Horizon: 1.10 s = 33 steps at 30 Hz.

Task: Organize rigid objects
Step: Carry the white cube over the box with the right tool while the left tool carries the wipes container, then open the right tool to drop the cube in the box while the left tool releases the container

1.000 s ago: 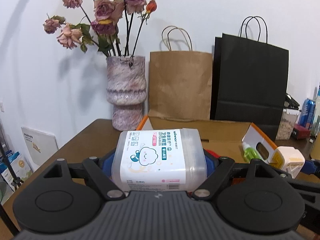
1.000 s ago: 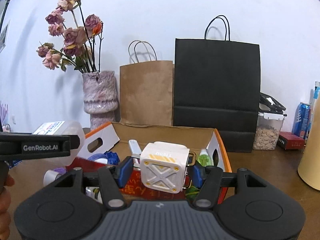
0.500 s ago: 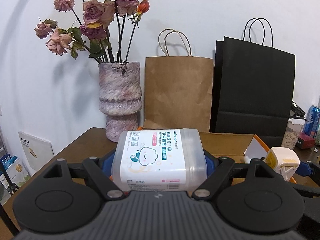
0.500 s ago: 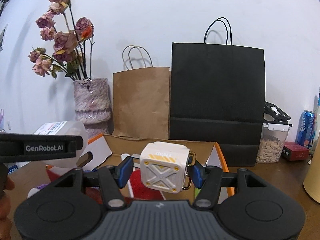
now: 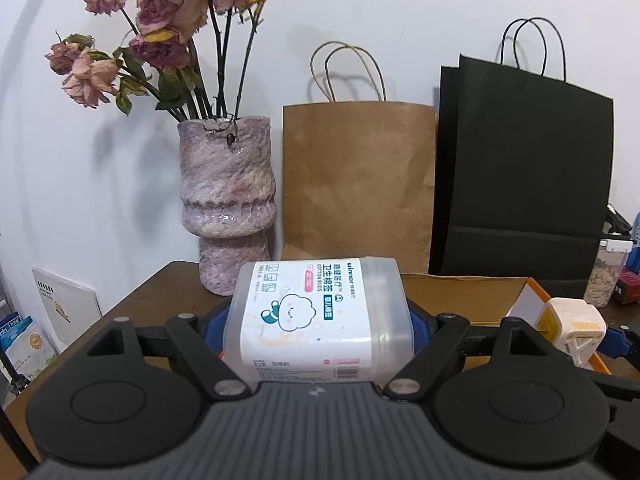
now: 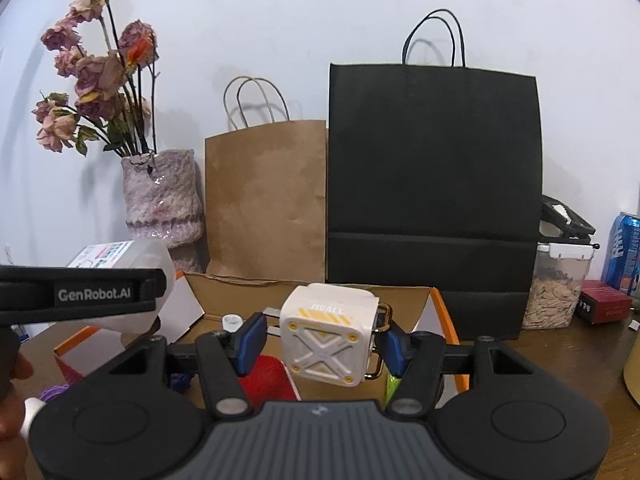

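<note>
Left wrist view: the left tongs [image 5: 318, 326] clamp a translucent, rounded plastic cotton-bud box [image 5: 318, 316] by its sides, its glossy white label printed with a cloud cartoon; the box is held up above the brown wooden surface [image 5: 160, 292]. Behind stand a mottled pink, rough-glazed vase [image 5: 227, 204] of dried roses, a creased brown paper bag [image 5: 358, 188] and a matte black paper bag [image 5: 520, 176]. At the right edge, the white cube [image 5: 572, 330] in the other tongs shows beside the orange rim of a cardboard box [image 5: 534, 294].

Right wrist view: the right tongs [image 6: 320, 346] grip a white moulded cube [image 6: 328, 334] with an X-ribbed face, yellow stripes and metal loops at its sides, blue pads pressed against it. It hangs over the open cardboard box [image 6: 440, 308], in which a red textured item [image 6: 266, 376] lies. To the left, the cotton-bud box [image 6: 120, 256] sits above a black arm [image 6: 80, 292] of the left tongs. A clear container of seeds [image 6: 556, 292] and a blue can [image 6: 624, 252] stand on the surface at right.
</note>
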### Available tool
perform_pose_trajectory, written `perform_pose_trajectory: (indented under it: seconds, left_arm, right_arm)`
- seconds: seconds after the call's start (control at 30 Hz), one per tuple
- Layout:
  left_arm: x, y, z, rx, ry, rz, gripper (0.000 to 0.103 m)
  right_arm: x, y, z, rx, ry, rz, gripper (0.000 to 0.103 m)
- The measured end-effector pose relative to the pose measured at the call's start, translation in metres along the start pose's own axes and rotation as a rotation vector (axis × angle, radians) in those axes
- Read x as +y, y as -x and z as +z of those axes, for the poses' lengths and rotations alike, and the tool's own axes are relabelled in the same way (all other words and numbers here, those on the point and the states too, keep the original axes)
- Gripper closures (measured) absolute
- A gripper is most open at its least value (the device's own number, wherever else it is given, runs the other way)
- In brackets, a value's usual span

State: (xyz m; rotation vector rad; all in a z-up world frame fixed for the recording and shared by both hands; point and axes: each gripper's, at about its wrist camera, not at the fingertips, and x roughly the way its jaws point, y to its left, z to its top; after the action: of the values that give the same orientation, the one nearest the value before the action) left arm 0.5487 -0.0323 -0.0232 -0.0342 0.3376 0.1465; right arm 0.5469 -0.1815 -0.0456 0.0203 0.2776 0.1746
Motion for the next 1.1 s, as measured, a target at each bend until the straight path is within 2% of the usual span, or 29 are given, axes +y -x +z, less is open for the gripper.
perform_pose_trajectory:
  seconds: [0.37,0.63,0.7,0.73,0.87,0.9,1.0,1.1]
  left_arm:
    - [-0.002,-0.035,0.000,0.038,-0.030,0.016,0.020]
    - [-0.002,-0.038,-0.002,0.055,-0.048,0.000,0.019]
    - [-0.004,-0.038,-0.003,0.052,-0.057,0.005,0.009]
    - [-0.004,-0.037,-0.003,0.047,-0.059,0.007,0.000]
    - [-0.002,-0.034,-0.003,0.031,-0.051,0.008,0.000]
    - [-0.002,-0.034,-0.003,0.033,-0.048,0.009,0.000]
    - [-0.001,-0.036,-0.004,0.043,-0.048,0.017,0.000]
    - [0.000,-0.036,-0.005,0.047,-0.046,0.022,0.000]
  right_arm:
    - [-0.010,-0.035,-0.001,0.052,-0.003,-0.011,0.045]
    - [-0.013,-0.040,-0.005,0.087,0.004,-0.024,0.044]
    - [-0.015,-0.043,-0.007,0.116,-0.013,-0.019,0.044]
    - [-0.017,-0.044,-0.007,0.134,-0.029,-0.018,0.043]
    - [-0.020,-0.042,-0.009,0.124,-0.041,-0.052,0.010]
    - [-0.020,-0.040,-0.009,0.113,-0.039,-0.058,0.005]
    - [-0.018,-0.038,-0.010,0.100,-0.028,-0.061,0.000]
    - [-0.018,-0.038,-0.010,0.102,-0.022,-0.065,0.000]
